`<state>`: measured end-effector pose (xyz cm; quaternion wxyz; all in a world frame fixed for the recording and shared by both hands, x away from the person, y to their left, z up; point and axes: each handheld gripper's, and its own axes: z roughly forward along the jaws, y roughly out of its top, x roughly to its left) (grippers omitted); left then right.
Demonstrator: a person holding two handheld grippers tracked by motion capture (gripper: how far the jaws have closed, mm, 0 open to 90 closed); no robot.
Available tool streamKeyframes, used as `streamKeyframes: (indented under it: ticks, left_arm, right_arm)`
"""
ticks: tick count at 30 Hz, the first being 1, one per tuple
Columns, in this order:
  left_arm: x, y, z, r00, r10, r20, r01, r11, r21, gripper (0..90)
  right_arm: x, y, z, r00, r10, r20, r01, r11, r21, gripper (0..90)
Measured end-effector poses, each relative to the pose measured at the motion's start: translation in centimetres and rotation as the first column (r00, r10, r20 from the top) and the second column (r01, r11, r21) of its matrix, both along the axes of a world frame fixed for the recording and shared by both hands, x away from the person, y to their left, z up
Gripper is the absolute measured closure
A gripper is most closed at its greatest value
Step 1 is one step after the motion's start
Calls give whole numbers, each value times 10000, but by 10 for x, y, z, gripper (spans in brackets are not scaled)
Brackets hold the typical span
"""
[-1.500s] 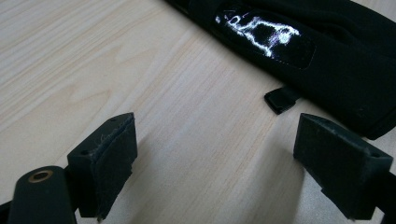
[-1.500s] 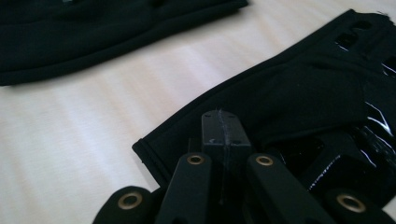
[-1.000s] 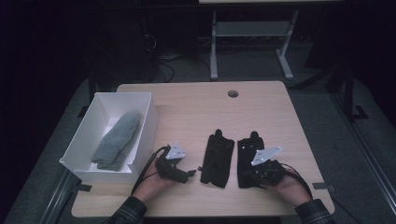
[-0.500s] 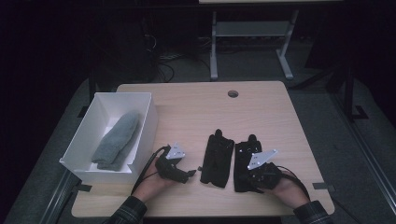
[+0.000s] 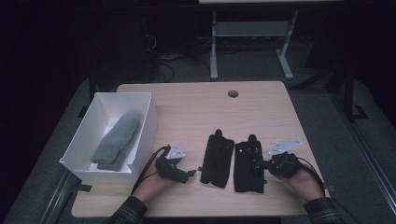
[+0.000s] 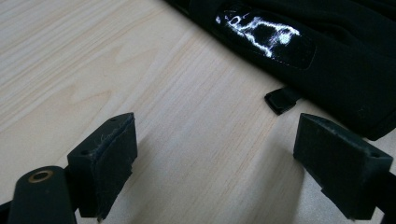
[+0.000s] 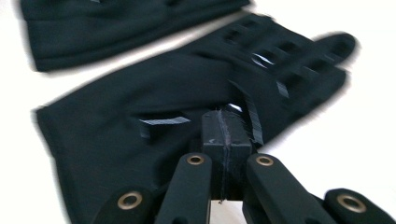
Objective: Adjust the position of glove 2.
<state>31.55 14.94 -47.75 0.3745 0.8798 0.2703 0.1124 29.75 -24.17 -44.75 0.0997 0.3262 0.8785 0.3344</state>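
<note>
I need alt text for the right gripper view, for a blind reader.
The right hand-held gripper, its jaws shut together, rests at the edge of a black glove lying flat on a pale table. A second black glove lies beyond it.

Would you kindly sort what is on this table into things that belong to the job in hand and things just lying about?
In the job:
- right black fabric glove, which the shut right gripper touches at its edge
- left black fabric glove, beside it
- open left gripper, resting near that glove

Lying about:
- white rectangular box
- grey woolly sock inside the box
- light wooden table
</note>
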Motion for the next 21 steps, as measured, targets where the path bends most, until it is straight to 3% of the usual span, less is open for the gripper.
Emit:
streamKeyframes:
  ticks: [3,8,21]
  left_arm:
    - [0,0,0,10000,13,0,-13,10000,-19,128]
    - [0,-1,0,10000,21,21,-21,10000,-23,128]
    - [1,0,1,10000,73,-30,-73,10000,49,128]
  right_arm:
    - [6,-10,-5,9990,-373,-229,372,9993,-19,900]
    - [11,-12,-14,9978,-304,-597,293,9994,-193,900]
    - [12,7,-14,9984,194,-523,-205,9996,-190,900]
